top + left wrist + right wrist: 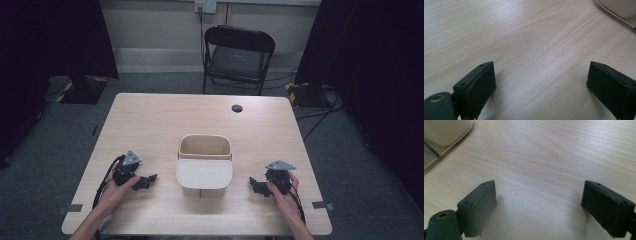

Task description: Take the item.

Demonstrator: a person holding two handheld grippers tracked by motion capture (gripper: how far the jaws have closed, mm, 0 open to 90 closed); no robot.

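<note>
Beige bin (204, 150) sits centred on your table (150, 120); your left gripper (148, 181) and right gripper (254, 184) flank it, both released, grasping nothing.

Both tongs black: left tongs (148, 181), right tongs (254, 184); grey triangular top plates, black cables, bare forearms.

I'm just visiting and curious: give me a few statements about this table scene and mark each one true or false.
1. The beige bin stands between the two grippers. True.
2. The left gripper holds the bin. False: its jaws are open over bare table.
3. The right gripper has its jaws open. True.
4. The bin's hinged lid is shut. False: it hangs open toward the person, showing the inside.
5. A folding chair stands beyond the table. True.
</note>
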